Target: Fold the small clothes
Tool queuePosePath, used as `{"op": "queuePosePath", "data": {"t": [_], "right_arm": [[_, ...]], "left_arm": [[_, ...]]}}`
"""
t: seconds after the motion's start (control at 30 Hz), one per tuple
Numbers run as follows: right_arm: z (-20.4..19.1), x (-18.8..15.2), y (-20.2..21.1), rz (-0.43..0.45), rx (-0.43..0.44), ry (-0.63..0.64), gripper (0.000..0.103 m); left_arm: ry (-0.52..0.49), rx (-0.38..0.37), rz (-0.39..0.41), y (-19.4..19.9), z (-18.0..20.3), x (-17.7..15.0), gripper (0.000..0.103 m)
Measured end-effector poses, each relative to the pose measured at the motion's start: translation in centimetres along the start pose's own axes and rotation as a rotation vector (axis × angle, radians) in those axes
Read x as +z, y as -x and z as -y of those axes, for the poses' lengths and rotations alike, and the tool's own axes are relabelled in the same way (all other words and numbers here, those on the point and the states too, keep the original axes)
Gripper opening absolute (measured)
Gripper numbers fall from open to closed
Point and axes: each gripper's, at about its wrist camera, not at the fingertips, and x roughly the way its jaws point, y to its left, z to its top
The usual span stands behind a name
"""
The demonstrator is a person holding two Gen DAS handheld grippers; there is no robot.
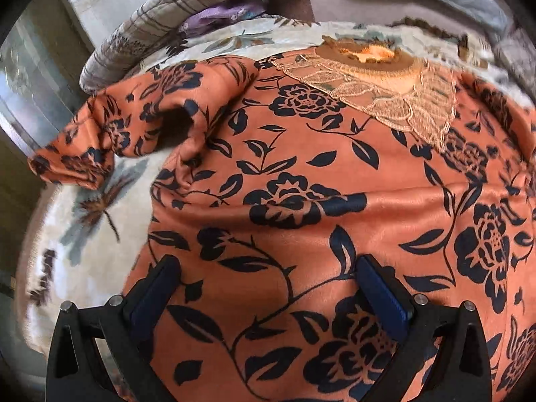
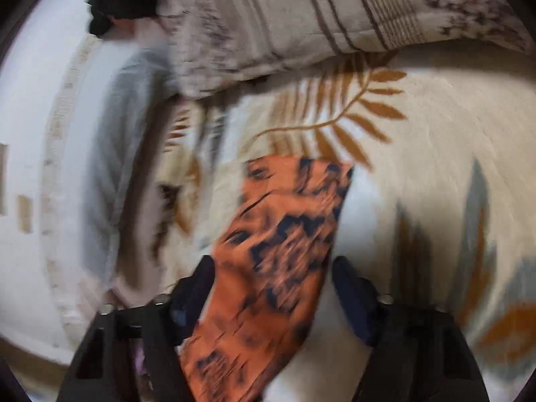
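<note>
An orange top with a dark blue flower print point(image 1: 301, 184) lies spread on a cream leaf-patterned blanket point(image 1: 77, 234). Its lace collar point(image 1: 385, 90) points away from me and its left sleeve point(image 1: 110, 134) is bunched at the upper left. My left gripper point(image 1: 266, 268) is open, its fingers hovering over the lower body of the top. In the right wrist view, blurred by motion, my right gripper point(image 2: 273, 268) is open with a sleeve of the same top point(image 2: 278, 251) lying between its fingers on the blanket point(image 2: 418, 167).
A striped beige quilt point(image 2: 301, 16) is piled at the far side of the bed, also in the left wrist view point(image 1: 140, 26). A purple item point(image 1: 221, 13) lies in it. A grey cloth point(image 2: 114, 167) lies at the left. The bed edge drops off at the left point(image 1: 30, 268).
</note>
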Motion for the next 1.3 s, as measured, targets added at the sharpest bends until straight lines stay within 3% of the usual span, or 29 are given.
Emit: {"op": "queuePosePath", "data": {"t": [0.07, 0.17, 0.2, 0.27, 0.43, 0.57, 0.63, 0.73, 0.77, 0.87, 0.93, 1.03, 1.17, 1.3], "right_arm": [[-1.0, 0.0, -0.6, 0.030, -0.028, 0.029, 0.059], [-2.2, 0.1, -2.3, 0.026, -0.058, 0.095, 0.022], [-2.1, 0.3, -2.6, 0.027, -0.049, 0.093, 0.016], [-2.8, -0.3, -2.0, 0.016, 0.006, 0.101, 0.012], [-10.4, -5.0, 2.3, -0.039, 0.290, 0.276, 0.012], [-16.7, -12.1, 5.0, -0.173, 0.482, 0.417, 0.012], [-19.2, -16.6, 5.3, -0.267, 0.550, 0.478, 0.012], [-21.3, -23.0, 4.1, -0.435, 0.618, 0.498, 0.016], [-21.8, -25.2, 3.6, -0.512, 0.607, 0.489, 0.022], [-22.8, -30.5, 2.2, -0.702, 0.599, 0.533, 0.096], [-22.4, -31.7, 2.9, -0.711, 0.651, 0.511, 0.096], [-21.5, -30.9, 4.4, -0.670, 0.629, 0.536, 0.096], [-18.6, -28.0, 6.6, -0.549, 0.491, 0.559, 0.096], [-14.4, -24.5, 6.7, -0.460, 0.287, 0.530, 0.091]], "left_arm": [[0.060, -0.050, 0.003, -0.6, -0.9, -0.1, 0.103], [0.064, -0.059, 0.013, -0.6, -0.9, -0.3, 0.103], [0.064, -0.055, 0.013, -0.5, -0.8, -0.3, 0.103], [0.069, -0.053, 0.018, -0.6, -0.9, -0.2, 0.103], [0.056, -0.064, 0.026, -0.5, -1.0, -0.2, 0.103], [0.040, -0.033, 0.053, 0.7, -1.4, -0.5, 0.103], [0.044, 0.017, 0.113, 2.3, -1.8, -0.7, 0.103], [0.075, 0.060, 0.205, 5.0, -3.1, -0.8, 0.103], [0.090, 0.061, 0.226, 5.8, -3.6, -1.0, 0.103], [0.136, 0.050, 0.251, 7.6, -5.3, -1.6, 0.103], [0.152, 0.028, 0.255, 8.4, -6.3, -2.0, 0.103], [0.160, 0.023, 0.252, 9.1, -7.3, -2.2, 0.103], [0.189, -0.019, 0.207, 8.4, -7.7, -0.6, 0.103], [0.196, -0.084, 0.182, 7.6, -6.7, 1.7, 0.103]]}}
